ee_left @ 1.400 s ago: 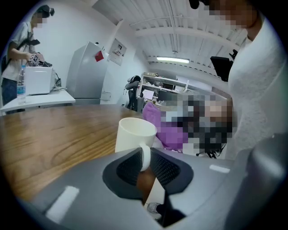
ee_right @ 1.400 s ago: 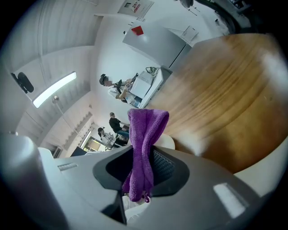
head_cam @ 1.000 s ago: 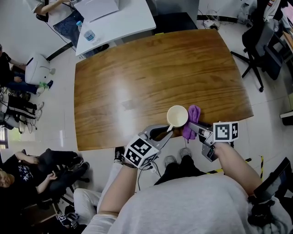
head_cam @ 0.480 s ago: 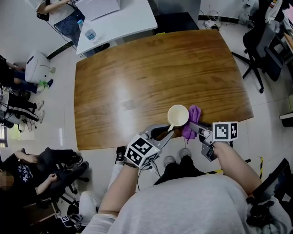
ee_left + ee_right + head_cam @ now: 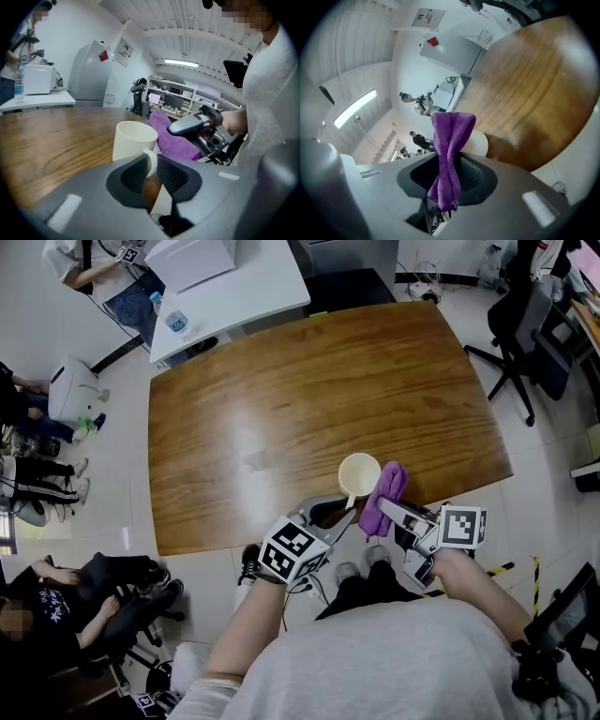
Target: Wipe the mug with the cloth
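A cream mug [image 5: 359,474] stands upright near the front edge of the wooden table [image 5: 281,399]. My left gripper [image 5: 348,513] reaches in from below and is shut on the mug's handle [image 5: 151,161], which sits between the two pads. A purple cloth [image 5: 384,496] hangs folded from my right gripper [image 5: 387,508], which is shut on it. The cloth lies against the mug's right side. In the right gripper view the cloth [image 5: 449,140] rises out of the jaws and hides most of the mug [image 5: 476,143] behind it.
A white desk [image 5: 244,292] with a water bottle [image 5: 175,317] stands beyond the table's far left corner. An office chair [image 5: 525,324] is at the right. People sit on the floor at the left [image 5: 84,606]. The mug is close to the table's front edge.
My right gripper has swung up and left with the cloth, which now rests higher against the mug's side. The left gripper and the mug have barely moved.
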The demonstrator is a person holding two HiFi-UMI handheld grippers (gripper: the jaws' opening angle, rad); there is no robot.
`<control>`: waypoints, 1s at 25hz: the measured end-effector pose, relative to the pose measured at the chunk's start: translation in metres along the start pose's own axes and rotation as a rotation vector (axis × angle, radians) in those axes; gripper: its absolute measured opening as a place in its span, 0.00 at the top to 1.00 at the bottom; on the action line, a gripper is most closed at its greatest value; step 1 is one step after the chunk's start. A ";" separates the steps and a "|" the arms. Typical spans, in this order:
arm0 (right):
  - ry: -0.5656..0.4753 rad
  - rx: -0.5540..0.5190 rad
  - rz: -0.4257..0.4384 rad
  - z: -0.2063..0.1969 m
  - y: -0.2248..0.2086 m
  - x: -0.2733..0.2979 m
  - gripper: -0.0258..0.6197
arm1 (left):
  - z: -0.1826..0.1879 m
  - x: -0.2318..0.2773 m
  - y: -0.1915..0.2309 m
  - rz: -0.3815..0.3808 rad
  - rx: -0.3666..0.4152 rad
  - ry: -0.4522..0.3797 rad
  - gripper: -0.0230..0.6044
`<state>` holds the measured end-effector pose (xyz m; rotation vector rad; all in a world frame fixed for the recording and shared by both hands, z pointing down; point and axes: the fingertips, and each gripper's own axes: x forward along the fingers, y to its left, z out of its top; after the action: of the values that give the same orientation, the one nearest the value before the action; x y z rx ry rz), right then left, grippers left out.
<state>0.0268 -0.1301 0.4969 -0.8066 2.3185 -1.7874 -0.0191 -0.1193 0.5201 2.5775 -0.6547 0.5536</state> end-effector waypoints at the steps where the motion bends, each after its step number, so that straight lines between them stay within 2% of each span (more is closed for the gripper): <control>1: -0.018 0.022 0.002 0.000 -0.003 -0.001 0.79 | 0.000 0.001 -0.002 -0.002 -0.001 0.002 0.88; 5: -0.059 0.083 -0.015 -0.004 -0.019 -0.003 0.79 | 0.002 0.005 -0.007 -0.016 0.001 0.007 0.88; 8: -0.061 0.138 -0.062 -0.008 -0.036 0.000 0.79 | 0.002 0.009 -0.008 -0.028 0.001 0.011 0.89; 11: -0.043 0.107 -0.067 -0.005 -0.048 0.010 0.79 | 0.003 0.013 -0.008 -0.038 0.008 0.016 0.89; 16: 0.009 0.077 -0.140 -0.009 -0.068 0.013 0.79 | 0.002 0.013 -0.009 -0.050 0.015 0.018 0.89; 20: 0.038 0.051 -0.163 -0.012 -0.070 0.015 0.79 | 0.002 0.012 -0.008 -0.055 0.014 0.012 0.89; 25: 0.047 0.040 -0.164 -0.010 -0.069 0.014 0.79 | -0.001 0.012 -0.004 -0.063 -0.025 0.000 0.78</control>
<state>0.0348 -0.1399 0.5673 -0.9850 2.2974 -1.9310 -0.0078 -0.1192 0.5255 2.5649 -0.5743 0.5218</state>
